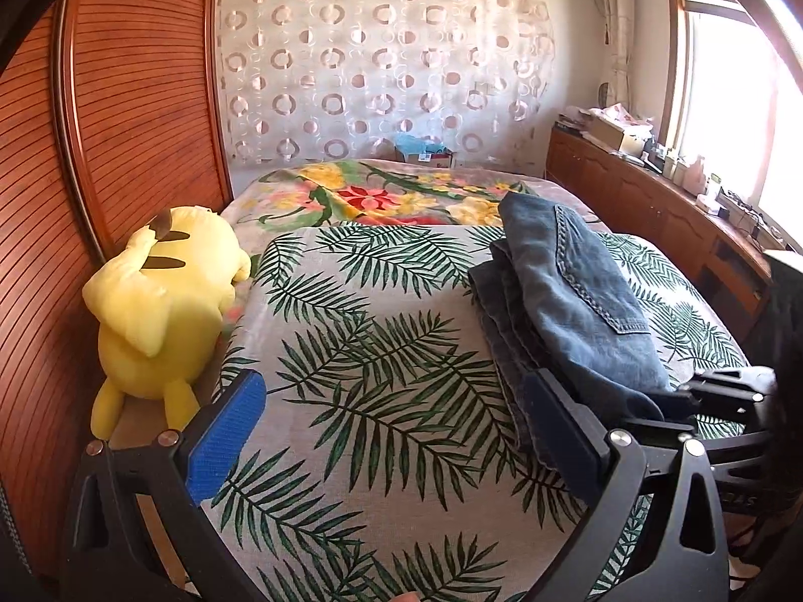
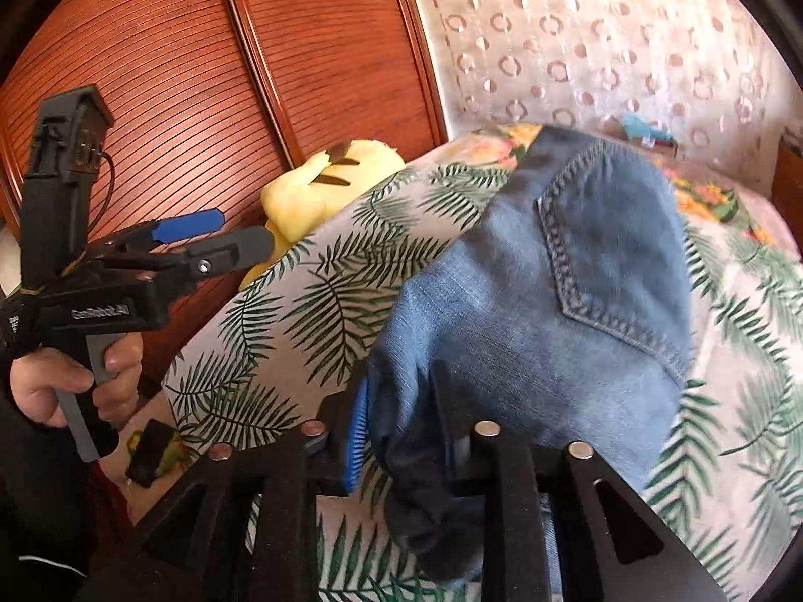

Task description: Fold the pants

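Pants (image 2: 527, 311), a pair of blue jeans, lie folded into a thick bundle on the leaf-print cover (image 1: 351, 351) of the bed, with a back pocket facing up. Nearest in the right wrist view, the right tongs (image 2: 401, 431) straddle the near end of that bundle: the dark fold sits between the blue pad and the black finger, and the jaws look slightly parted rather than biting hard, so whether the pads press the cloth I cannot tell for sure; I read them as loosened. If that hand pulls back while a pad drags on the denim, the top layer could slide and the stacked layers, already stepped along the left edge, could spread open. The left tongs (image 1: 396, 431) stand wide apart and hold nothing, with one finger just beside the near corner of the jeans; a careless sweep there could snag the lower layers and skew the fold. The bundle lies toward the right half of the cover, so a hard push could send it toward that edge. Farther off, the yellow plush toy (image 1: 165, 306) rests against the wooden panel, well apart.
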### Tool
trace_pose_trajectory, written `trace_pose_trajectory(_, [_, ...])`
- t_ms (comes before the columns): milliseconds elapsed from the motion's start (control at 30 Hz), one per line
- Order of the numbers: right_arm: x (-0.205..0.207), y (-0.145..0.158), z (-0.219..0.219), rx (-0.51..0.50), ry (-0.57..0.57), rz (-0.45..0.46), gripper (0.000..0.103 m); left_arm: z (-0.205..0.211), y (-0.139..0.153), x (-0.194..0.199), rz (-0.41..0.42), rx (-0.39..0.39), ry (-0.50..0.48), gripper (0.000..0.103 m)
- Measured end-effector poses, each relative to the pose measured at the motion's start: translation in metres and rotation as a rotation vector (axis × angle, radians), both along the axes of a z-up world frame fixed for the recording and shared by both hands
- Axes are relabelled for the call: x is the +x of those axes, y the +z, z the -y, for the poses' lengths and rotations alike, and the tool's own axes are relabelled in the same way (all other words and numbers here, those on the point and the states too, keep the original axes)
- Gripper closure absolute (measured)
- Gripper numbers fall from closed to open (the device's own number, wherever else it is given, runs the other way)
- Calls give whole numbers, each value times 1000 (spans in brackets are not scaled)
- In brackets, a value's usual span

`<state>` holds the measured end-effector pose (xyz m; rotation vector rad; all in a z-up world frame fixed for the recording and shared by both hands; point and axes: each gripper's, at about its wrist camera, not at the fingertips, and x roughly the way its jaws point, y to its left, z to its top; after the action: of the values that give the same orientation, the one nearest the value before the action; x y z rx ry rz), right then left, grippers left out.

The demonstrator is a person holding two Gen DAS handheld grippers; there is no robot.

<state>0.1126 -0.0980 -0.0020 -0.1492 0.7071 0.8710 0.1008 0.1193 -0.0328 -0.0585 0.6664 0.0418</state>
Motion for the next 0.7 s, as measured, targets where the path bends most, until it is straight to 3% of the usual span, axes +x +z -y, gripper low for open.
trace_pose_trajectory(200, [-19, 7, 3, 5, -34, 49, 66, 8, 2, 1, 3, 3, -22, 0])
trace_pose_trajectory(700, [-48, 18, 12, -11, -134, 141, 65, 21, 5, 3, 8, 14, -47, 0])
